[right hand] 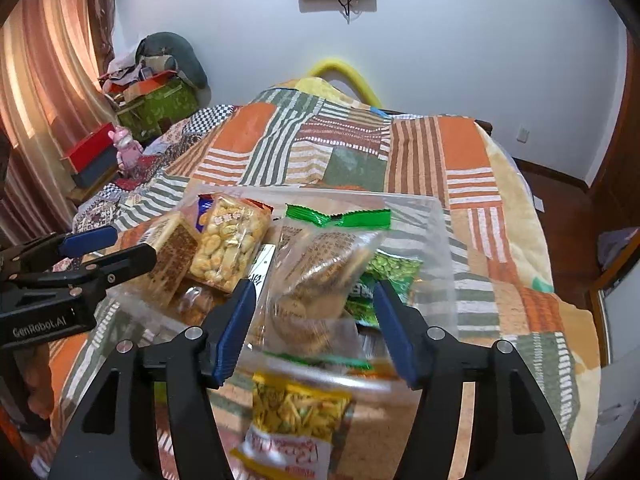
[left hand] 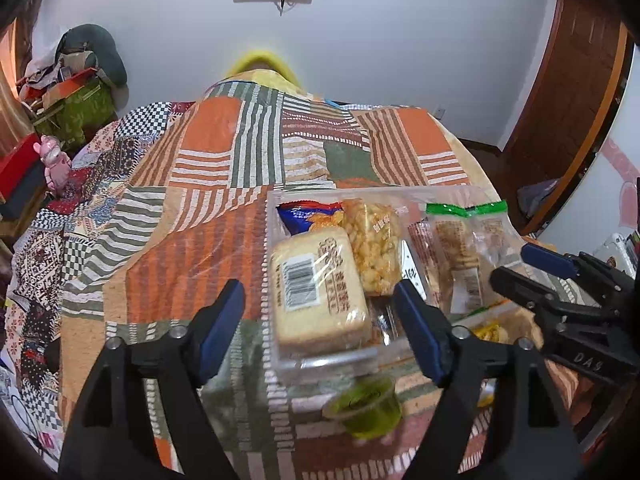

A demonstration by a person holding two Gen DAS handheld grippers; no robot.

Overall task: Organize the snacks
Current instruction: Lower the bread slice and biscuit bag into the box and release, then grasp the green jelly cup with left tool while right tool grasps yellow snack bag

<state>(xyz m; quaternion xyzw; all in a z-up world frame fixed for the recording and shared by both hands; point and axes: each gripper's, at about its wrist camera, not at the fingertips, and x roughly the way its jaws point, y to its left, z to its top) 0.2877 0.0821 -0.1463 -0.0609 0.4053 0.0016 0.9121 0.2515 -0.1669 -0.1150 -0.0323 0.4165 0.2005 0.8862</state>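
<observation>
Both claws gape wide and hold nothing: the left claw (left hand: 320,320) straddles the cake packet (left hand: 318,292), the right claw (right hand: 314,320) flanks the biscuit bag (right hand: 316,276).

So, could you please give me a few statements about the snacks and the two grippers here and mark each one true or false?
1. The left gripper is open, with nothing clamped between its fingers. True.
2. The clear tray holds no snacks. False: it holds several packets, among them a barcoded cake packet and a puffed corn packet.
3. The green jelly cup sits inside the tray. False: it stands on the patchwork blanket, just outside the tray's near wall.
4. The right gripper is open around a clear biscuit bag. True, though contact cannot be judged.
5. The yellow snack packet lies nearest the right wrist camera. True.
</observation>
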